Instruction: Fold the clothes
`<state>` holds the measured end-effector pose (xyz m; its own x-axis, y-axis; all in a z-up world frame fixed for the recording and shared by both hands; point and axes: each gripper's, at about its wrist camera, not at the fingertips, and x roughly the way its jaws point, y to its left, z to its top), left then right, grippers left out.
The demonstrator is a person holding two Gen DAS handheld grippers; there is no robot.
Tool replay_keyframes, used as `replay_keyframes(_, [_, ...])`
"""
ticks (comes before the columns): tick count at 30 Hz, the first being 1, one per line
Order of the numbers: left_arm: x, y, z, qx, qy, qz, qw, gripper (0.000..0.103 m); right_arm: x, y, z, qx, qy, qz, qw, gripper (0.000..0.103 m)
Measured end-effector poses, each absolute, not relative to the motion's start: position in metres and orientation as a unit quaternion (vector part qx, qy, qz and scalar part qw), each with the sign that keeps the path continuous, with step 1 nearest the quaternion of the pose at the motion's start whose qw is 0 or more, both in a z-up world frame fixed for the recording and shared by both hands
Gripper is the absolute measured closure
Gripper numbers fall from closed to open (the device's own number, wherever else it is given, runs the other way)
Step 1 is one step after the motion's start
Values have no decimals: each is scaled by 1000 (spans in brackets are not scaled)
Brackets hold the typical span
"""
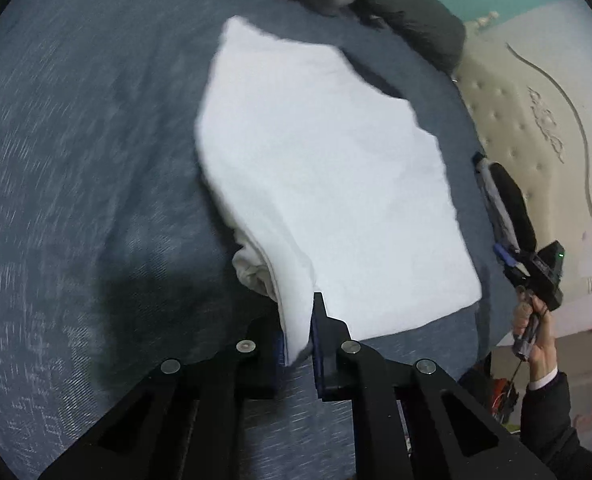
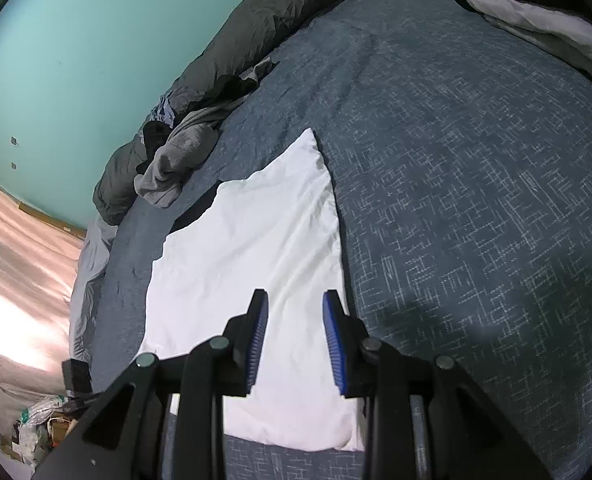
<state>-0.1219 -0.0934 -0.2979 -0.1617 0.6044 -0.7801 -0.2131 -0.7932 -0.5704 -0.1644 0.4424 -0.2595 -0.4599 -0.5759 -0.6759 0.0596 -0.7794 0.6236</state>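
White garment (image 1: 320,184) lies partly folded on the bed (image 1: 75,160); left gripper (image 1: 300,340) clenches its edge, right gripper (image 2: 293,340) hangs released; more folds seem left

Matt white cloth garment (image 1: 320,184), woven bedspread (image 1: 75,160)

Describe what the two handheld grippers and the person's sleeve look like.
Both the left gripper and right gripper are matte black, angular linkages with round silver pivot pins and ribbed blue finger pads. The hand emerges from a dark sleeve with a white cuff.
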Motion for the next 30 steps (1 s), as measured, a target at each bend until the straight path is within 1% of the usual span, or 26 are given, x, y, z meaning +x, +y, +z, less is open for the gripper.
replay_keyframes(3, [-121,-82,-272,-573,-162,747,295,92,-164,446,-260,480,-271,-811,196,75])
replay_keyframes(6, [-135,-42,-252,-563,-146,750,315,92,-164,454,-260,479,-277,-809,197,75])
replay_keyframes(12, [-151,65,-210,-542,-106,745,374,92,-161,468,-254,474,-281,-809,203,75])
replay_keyframes(15, [-148,131,-203,-543,-80,728,411,92,-158,478,-250,471,-284,-810,205,75])
replay_keyframes(19, [-128,214,-231,-564,-38,695,444,92,-154,493,-247,470,-287,-809,204,75])
replay_keyframes(22, [-110,256,-268,-587,1,675,448,92,-152,501,-249,477,-286,-806,200,75])
replay_keyframes(26, [-102,269,-301,-612,16,661,435,91,-153,500,-254,493,-276,-800,201,75])
replay_keyframes(29, [-104,259,-299,-611,0,662,433,85,-154,488,-257,507,-262,-792,215,75])
replay_keyframes(30, [-105,250,-292,-605,-7,665,438,78,-154,483,-258,512,-257,-789,222,74])
